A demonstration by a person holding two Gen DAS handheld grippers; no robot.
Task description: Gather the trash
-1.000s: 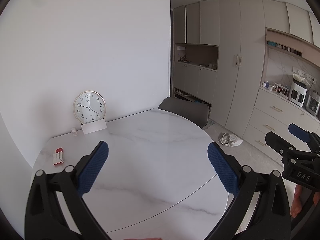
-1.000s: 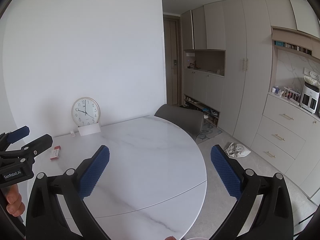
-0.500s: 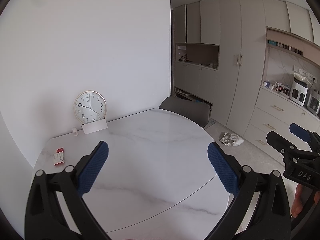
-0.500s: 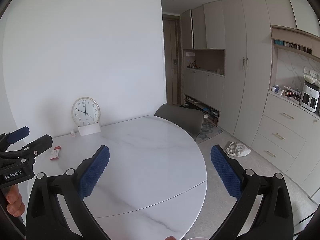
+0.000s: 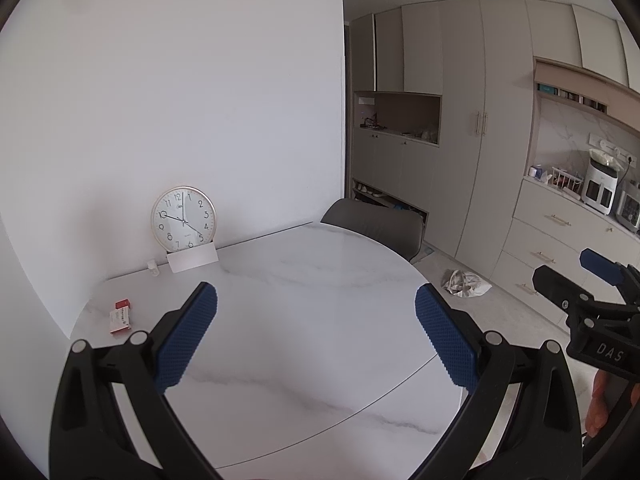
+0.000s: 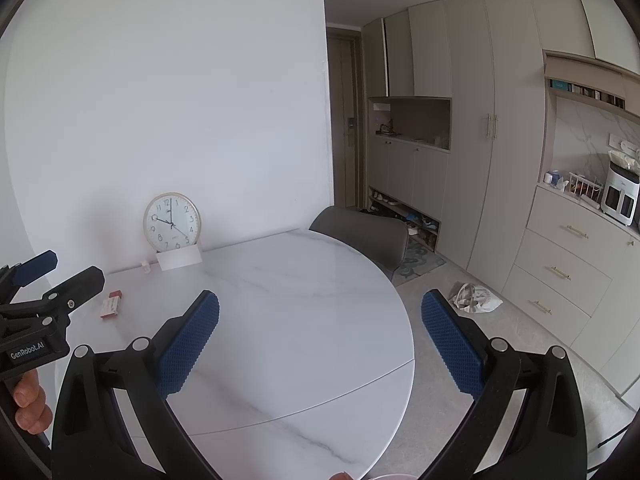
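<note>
Here, both the left gripper (image 5: 316,336) and right gripper (image 6: 320,340) gape wide, empty, above the marble table (image 5: 304,320); crumpled trash (image 5: 464,283) lies on the floor beyond the table, beside the cabinets (image 5: 552,248).

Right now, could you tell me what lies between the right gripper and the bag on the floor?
Only bare floor, in the right wrist view, separates the right gripper from the bag.

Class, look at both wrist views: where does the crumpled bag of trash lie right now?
The crumpled bag lies on the floor to the right of the round table, in front of the drawer cabinets; both views show it.
</note>
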